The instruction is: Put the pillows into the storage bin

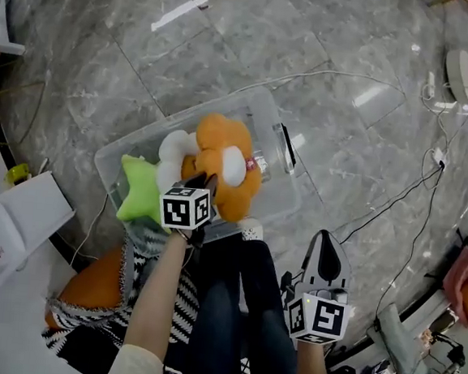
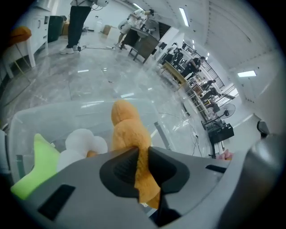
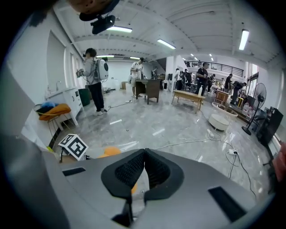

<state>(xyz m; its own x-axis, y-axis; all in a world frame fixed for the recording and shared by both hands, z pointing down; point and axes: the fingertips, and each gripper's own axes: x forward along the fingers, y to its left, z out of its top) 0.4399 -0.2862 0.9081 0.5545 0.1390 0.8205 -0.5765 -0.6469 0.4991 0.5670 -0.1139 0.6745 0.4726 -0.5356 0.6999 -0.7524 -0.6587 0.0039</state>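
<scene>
Left gripper [image 2: 142, 156], jaws nearly together, pinches a fold of the orange pillow [image 2: 129, 129]; cloth fills the narrow gap between the pads. Right gripper [image 3: 144, 154] is closed pad to pad with nothing in it, and hangs over the person's leg [image 1: 268, 307], off the bin's near right corner. Storage bins: one, clear plastic [image 1: 269, 112], on the grey marble floor [image 1: 229, 51]. Pillows at the bin: three. The held orange one [image 1: 221, 152] sits mid-bin toward the near wall, a white one [image 1: 174, 152] touches its left side, and a green star [image 1: 139, 186] lies at the near left corner. A fourth orange cushion [image 1: 95, 280] lies outside the bin, beside the person. Cables [image 1: 396, 196] trail across the floor right of the bin, clear of it.
</scene>
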